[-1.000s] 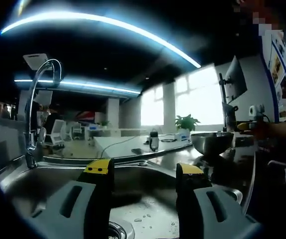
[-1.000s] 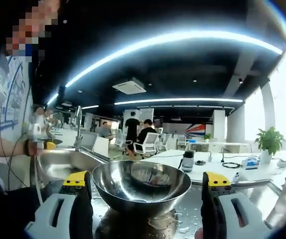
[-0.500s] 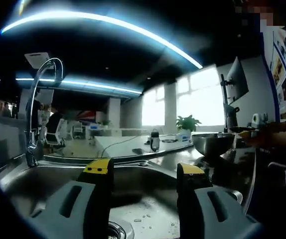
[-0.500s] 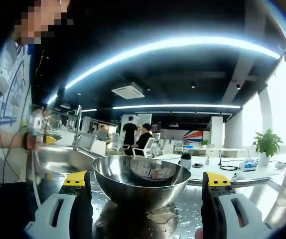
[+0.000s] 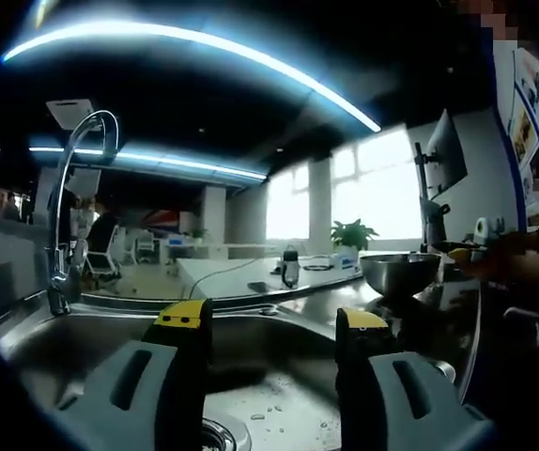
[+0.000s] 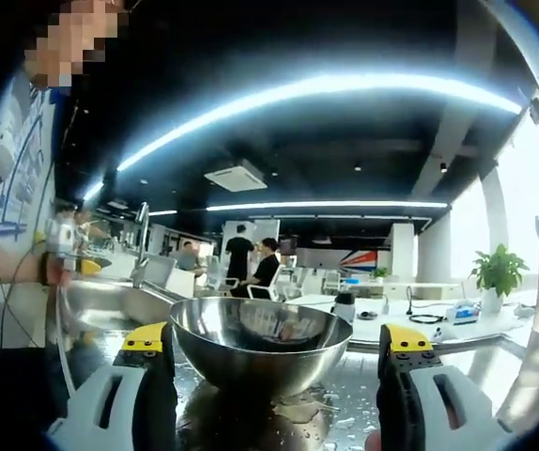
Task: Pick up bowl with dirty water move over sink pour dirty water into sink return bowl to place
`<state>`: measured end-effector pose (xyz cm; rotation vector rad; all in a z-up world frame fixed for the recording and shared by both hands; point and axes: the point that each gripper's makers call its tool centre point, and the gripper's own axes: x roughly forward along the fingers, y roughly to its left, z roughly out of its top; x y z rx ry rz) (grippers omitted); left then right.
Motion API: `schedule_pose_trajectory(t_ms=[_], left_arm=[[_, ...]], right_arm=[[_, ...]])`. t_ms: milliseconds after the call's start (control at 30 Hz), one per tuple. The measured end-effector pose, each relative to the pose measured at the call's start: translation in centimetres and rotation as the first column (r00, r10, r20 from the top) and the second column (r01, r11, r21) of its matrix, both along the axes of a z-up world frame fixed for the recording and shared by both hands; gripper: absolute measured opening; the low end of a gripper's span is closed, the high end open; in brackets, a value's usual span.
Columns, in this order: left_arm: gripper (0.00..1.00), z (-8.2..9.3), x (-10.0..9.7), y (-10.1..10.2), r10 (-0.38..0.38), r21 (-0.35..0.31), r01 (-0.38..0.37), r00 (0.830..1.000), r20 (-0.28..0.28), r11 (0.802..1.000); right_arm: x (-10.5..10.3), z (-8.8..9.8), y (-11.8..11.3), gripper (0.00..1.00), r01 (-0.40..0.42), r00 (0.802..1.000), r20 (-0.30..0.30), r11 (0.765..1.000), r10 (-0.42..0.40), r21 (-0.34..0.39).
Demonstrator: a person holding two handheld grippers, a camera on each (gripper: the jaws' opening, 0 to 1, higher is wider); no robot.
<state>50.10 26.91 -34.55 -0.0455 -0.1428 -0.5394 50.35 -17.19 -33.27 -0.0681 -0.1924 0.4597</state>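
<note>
In the left gripper view, the left gripper (image 5: pixel 268 324) hung open and empty over the sink (image 5: pixel 279 331) beside the tap (image 5: pixel 72 207), with the bowl (image 5: pixel 399 272) off to its right on the counter; in the right gripper view, the right gripper (image 6: pixel 277 340) stood wide open, straddling the shiny steel bowl (image 6: pixel 260 343) without gripping it; I judged a one-sided pinch on the wet counter (image 6: pixel 345 395) might tip it and spill

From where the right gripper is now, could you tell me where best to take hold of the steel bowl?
Probably the near rim of the steel bowl, coming straight ahead with the right gripper. The bowl sits upright on the wet counter, wide between the open fingers, so its thin lip suits one finger inside and one outside.
</note>
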Motion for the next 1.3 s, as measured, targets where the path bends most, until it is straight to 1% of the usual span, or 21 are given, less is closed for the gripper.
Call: schedule_pose_trajectory(t_ms=[533, 733, 900, 967, 1033, 1133, 1300], left_arm=[[0.5, 0.2, 0.05, 0.2, 0.009, -0.003, -0.009, 1.0, 0.013, 1.0], [0.49, 0.12, 0.04, 0.03, 0.008, 0.01, -0.008, 1.0, 0.015, 1.0], [0.49, 0.2, 0.22, 0.25, 0.007, -0.016, -0.007, 1.0, 0.005, 1.0], [0.49, 0.16, 0.32, 0.38, 0.015, -0.013, -0.015, 1.0, 0.006, 1.0], [0.49, 0.08, 0.36, 0.37, 0.017, -0.007, -0.017, 1.0, 0.005, 1.0], [0.49, 0.01, 0.39, 0.3, 0.009, -0.011, -0.009, 1.0, -0.003, 1.0], [0.49, 0.12, 0.38, 0.4, 0.004, -0.028, -0.004, 1.0, -0.007, 1.0]], right_arm=[[0.24, -0.45, 0.06, 0.82, 0.008, 1.0, -0.01, 1.0, -0.008, -0.024], [0.23, -0.35, -0.16, 0.82, 0.013, 1.0, -0.003, 1.0, -0.013, -0.016], [0.27, -0.2, -0.6, 0.82, 0.019, 1.0, 0.002, 1.0, -0.019, 0.004], [0.29, -0.1, -0.73, 0.82, 0.023, 1.0, 0.004, 1.0, -0.023, 0.014], [0.29, -0.11, -0.74, 0.82, 0.024, 1.0, 0.007, 1.0, -0.024, 0.009], [0.16, -0.1, -0.45, 0.82, 0.003, 1.0, 0.006, 1.0, -0.003, 0.007], [0.16, -0.04, -0.55, 0.82, -0.002, 1.0, 0.004, 1.0, 0.002, 0.02]])
